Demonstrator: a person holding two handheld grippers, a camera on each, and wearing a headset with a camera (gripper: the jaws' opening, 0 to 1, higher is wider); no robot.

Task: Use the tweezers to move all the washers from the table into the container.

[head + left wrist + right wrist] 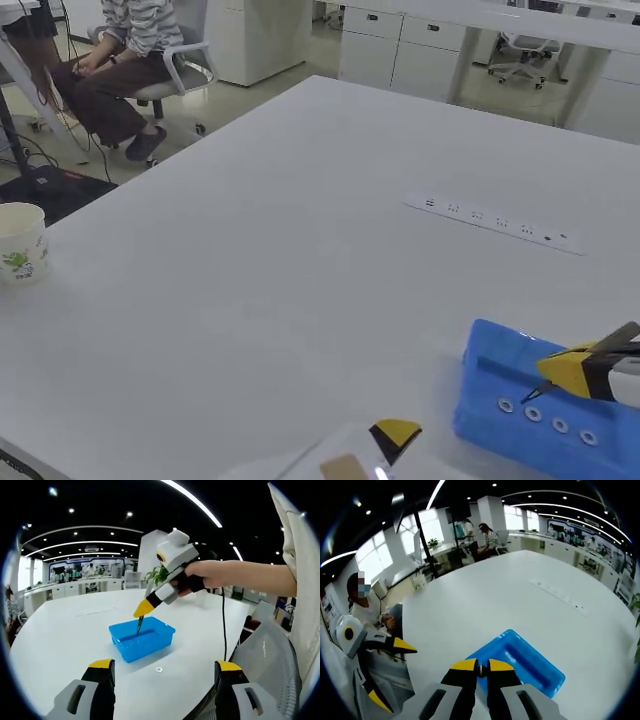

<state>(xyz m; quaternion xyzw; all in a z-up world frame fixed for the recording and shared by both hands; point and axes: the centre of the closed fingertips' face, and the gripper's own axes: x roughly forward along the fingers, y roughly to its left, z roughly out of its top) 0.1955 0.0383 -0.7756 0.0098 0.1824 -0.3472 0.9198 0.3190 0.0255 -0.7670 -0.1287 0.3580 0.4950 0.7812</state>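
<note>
At the far left of the desk (pixel 300 250) stands a paper cup (pixel 20 245), clear of the work area. The left gripper (pixel 165 665) hovers at the near edge with its jaws wide apart and nothing between them. One loose washer (pixel 159 669) lies on the desk directly ahead of it, just beside the near wall of the blue container (pixel 145 647). A power strip (pixel 495 220) lies farther back, well apart from the container. Four washers (pixel 533 413) already lie in a row inside the container. On the right, the right gripper (pixel 479 666) has its jaws pressed together on the tweezers (pixel 140 625), whose tips point down into the container. Whether the tips carry a washer cannot be told. The step in hand appears to be a deposit. The next move calls for lifting the tweezers clear of the container wall, lowering the tips onto the loose washer, and pinching it by its rim.
</note>
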